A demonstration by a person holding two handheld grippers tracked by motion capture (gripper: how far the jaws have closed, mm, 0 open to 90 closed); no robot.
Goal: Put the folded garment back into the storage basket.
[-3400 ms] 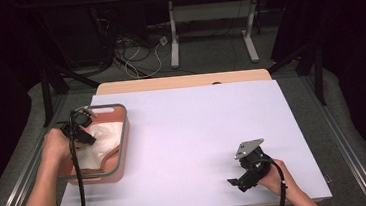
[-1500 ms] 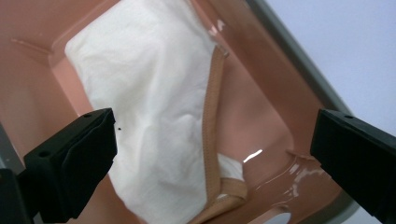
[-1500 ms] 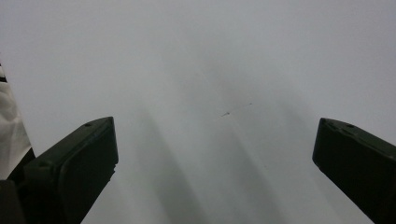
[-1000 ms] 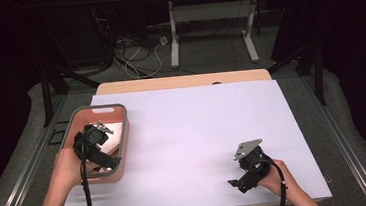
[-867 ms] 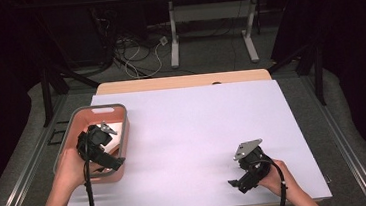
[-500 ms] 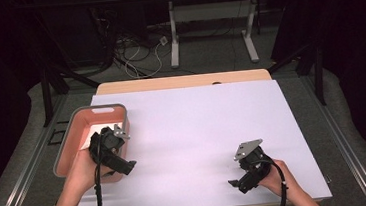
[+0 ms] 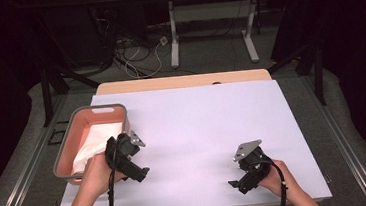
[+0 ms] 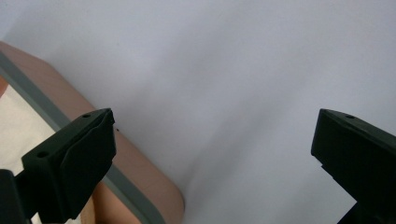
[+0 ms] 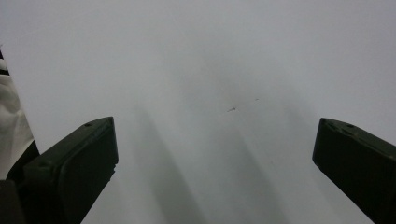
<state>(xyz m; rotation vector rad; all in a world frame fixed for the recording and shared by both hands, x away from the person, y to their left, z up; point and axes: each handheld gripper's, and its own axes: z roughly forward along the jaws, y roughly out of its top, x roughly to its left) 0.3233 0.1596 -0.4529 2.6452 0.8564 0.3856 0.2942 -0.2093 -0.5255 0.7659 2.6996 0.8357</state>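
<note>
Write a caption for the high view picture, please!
Left gripper open beside a pink bin holding white cloth; right gripper rests open.

Left tool (image 7: 125,158) out of the pink bin (image 7: 91,113), now beside its right wall.
</note>
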